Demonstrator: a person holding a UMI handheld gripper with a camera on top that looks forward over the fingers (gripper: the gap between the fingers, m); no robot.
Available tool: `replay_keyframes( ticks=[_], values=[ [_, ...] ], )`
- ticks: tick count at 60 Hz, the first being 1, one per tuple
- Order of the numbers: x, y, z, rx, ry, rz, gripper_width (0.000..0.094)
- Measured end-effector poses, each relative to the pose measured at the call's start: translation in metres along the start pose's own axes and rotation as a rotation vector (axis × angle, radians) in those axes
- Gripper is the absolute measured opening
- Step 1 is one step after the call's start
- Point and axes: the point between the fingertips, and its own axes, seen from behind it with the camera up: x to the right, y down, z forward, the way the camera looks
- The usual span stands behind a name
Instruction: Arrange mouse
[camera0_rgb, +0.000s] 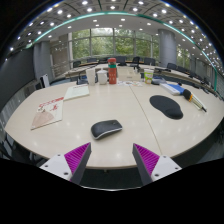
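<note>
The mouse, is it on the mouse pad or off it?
Off it. The mouse sits on the bare table, apart from the dark oval mouse pad, just ahead of the open gripper.

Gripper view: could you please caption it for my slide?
Open fingers hover short of a dark grey computer mouse on the beige table, round black mouse pad beyond.

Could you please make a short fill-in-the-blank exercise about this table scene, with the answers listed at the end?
1. The dark computer mouse lies on the pale table, just ahead of the open ____.
2. The black oval mouse pad has ____ lying on it.
3. The mouse and the pad do not touch; they lie ____.
4. The red fire extinguisher stands ____ at the far side of the table.

Missing words: gripper; nothing; apart; upright
</note>
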Motion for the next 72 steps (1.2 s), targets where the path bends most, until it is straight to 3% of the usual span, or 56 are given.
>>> replay_keyframes(
  ticks=[16, 34, 38, 44, 61, 72],
  values=[
    [-0.041, -0.008, 0.086, -0.051, -0.017, -0.011, 0.0857],
    [-0.05, -0.035, 0.13, -0.056, 0.002, -0.024, 0.0839],
    [-0.053, -0.04, 0.139, -0.059, 0.0, -0.03, 0.0761],
    [-0.049, -0.045, 0.147, -0.061, 0.028, -0.055, 0.0476],
    [-0.055, -0.056, 0.149, -0.088, -0.034, -0.125, 0.0315],
    [-0.041, -0.126, 0.113, 0.028, -0.077, -0.134, 0.0309]
  ],
)
